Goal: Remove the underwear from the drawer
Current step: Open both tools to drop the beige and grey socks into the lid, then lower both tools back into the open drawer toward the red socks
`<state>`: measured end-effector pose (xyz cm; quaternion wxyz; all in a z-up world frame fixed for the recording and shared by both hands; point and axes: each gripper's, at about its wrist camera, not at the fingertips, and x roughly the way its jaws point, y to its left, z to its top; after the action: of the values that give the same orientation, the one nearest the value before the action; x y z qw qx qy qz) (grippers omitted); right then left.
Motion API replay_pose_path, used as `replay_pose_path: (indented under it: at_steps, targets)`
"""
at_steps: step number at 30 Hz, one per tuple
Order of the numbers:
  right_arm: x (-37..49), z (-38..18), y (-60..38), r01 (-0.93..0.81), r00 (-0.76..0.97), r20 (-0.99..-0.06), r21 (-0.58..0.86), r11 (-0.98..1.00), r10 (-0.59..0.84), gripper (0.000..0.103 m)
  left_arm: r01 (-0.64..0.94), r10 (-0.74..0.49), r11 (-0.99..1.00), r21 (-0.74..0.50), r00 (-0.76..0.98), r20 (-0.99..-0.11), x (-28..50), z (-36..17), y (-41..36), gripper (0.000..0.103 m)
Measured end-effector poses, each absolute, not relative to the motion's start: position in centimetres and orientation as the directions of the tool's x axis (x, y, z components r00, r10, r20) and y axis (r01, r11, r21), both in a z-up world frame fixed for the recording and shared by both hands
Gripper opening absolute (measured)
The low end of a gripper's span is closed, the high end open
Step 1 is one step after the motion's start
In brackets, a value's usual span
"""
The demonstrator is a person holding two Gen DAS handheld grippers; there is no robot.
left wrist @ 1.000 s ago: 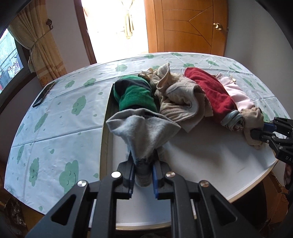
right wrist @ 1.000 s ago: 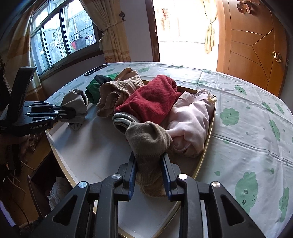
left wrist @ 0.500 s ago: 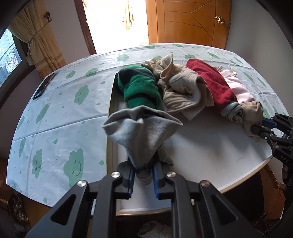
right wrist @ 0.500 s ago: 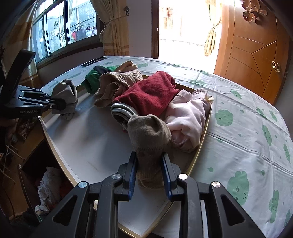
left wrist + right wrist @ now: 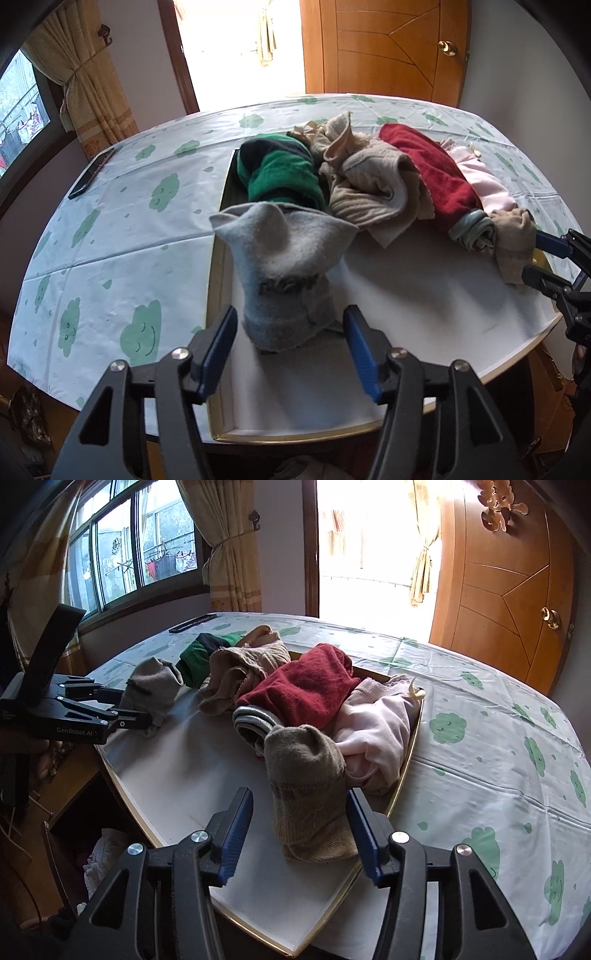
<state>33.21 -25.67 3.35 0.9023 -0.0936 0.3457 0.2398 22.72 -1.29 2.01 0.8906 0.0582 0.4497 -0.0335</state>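
Observation:
A grey garment [image 5: 284, 273] rests on the white gold-rimmed board [image 5: 406, 295], between the jaws of my left gripper [image 5: 290, 315]. Those jaws are opening, and neither pad touches the cloth. In the right wrist view a brown-olive garment [image 5: 306, 775] lies on the board [image 5: 177, 768] between the jaws of my right gripper [image 5: 300, 801], which are opening too and no longer pinch it. Behind both lies a heap of green [image 5: 280, 173], beige [image 5: 369, 184], red [image 5: 432, 170] and pink [image 5: 487, 184] underwear. Each gripper shows in the other's view: the right gripper [image 5: 543, 262], the left gripper [image 5: 136, 710].
The board sits on a table under a cloud-print cloth [image 5: 110, 258]. A dark flat device [image 5: 92, 177] lies near the table's far left edge. Below the table's near edge, a dark compartment holds pale cloth [image 5: 103, 853]. A wooden door [image 5: 509, 602] and a window [image 5: 133, 550] stand behind.
Both grippers were shut on their garments and now have their jaws spread apart. The grey and the brown-olive garments have slumped onto the board between the fingers.

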Motion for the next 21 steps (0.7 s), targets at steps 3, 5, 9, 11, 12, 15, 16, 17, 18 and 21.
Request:
replay_pose_path:
  at_steps: [3, 5, 9, 11, 12, 15, 16, 17, 18, 21]
  targets:
    - [32.3, 4.0, -26.3, -0.491, 0.67, -0.64, 0.0, 0.871, 0.377, 0.064, 0.1, -0.001, 0.992, 0.082, 0.642, -0.767, 21.5, 3.1, -1.3, 0.073]
    - [31.7, 4.1, -26.7, -0.487, 0.676, -0.629, 0.012, 0.874, 0.385, 0.064, 0.089, 0.003, 0.992, 0.085, 0.67, -0.742, 20.8, 3.6, -1.3, 0.077]
    - [30.4, 4.0, -27.3, -0.489, 0.674, -0.619, 0.037, 0.872, 0.404, 0.065, 0.095, -0.01, 0.992, 0.08, 0.704, -0.71, 19.3, 3.9, -1.6, 0.077]
    - [29.6, 3.8, -27.4, -0.493, 0.673, -0.614, 0.044, 0.869, 0.413, 0.065, 0.11, -0.02, 0.99, 0.084, 0.714, -0.7, 18.5, 3.7, -2.1, 0.078]
    - [29.1, 3.7, -27.4, -0.496, 0.673, -0.611, 0.046, 0.867, 0.418, 0.065, 0.114, -0.02, 0.989, 0.09, 0.719, -0.694, 18.0, 3.6, -2.4, 0.078]
    - [27.8, 3.5, -27.4, -0.507, 0.672, -0.6, 0.054, 0.861, 0.433, 0.066, 0.135, -0.037, 0.986, 0.093, 0.737, -0.675, 16.5, 3.4, -3.2, 0.078]
    - [27.2, 3.4, -27.3, -0.51, 0.672, -0.596, 0.057, 0.858, 0.439, 0.066, 0.139, -0.043, 0.986, 0.092, 0.743, -0.668, 16.0, 3.4, -3.4, 0.078]
    - [26.7, 3.4, -27.2, -0.515, 0.671, -0.591, 0.062, 0.855, 0.447, 0.066, 0.144, -0.05, 0.986, 0.089, 0.75, -0.66, 15.5, 3.4, -3.6, 0.078]
    - [26.3, 3.3, -27.2, -0.52, 0.671, -0.586, 0.066, 0.852, 0.455, 0.066, 0.151, -0.059, 0.985, 0.086, 0.756, -0.652, 14.8, 3.4, -3.8, 0.078]
    - [24.8, 3.2, -26.8, -0.532, 0.668, -0.574, 0.077, 0.843, 0.474, 0.068, 0.164, -0.076, 0.983, 0.081, 0.771, -0.632, 13.0, 3.1, -4.4, 0.084]
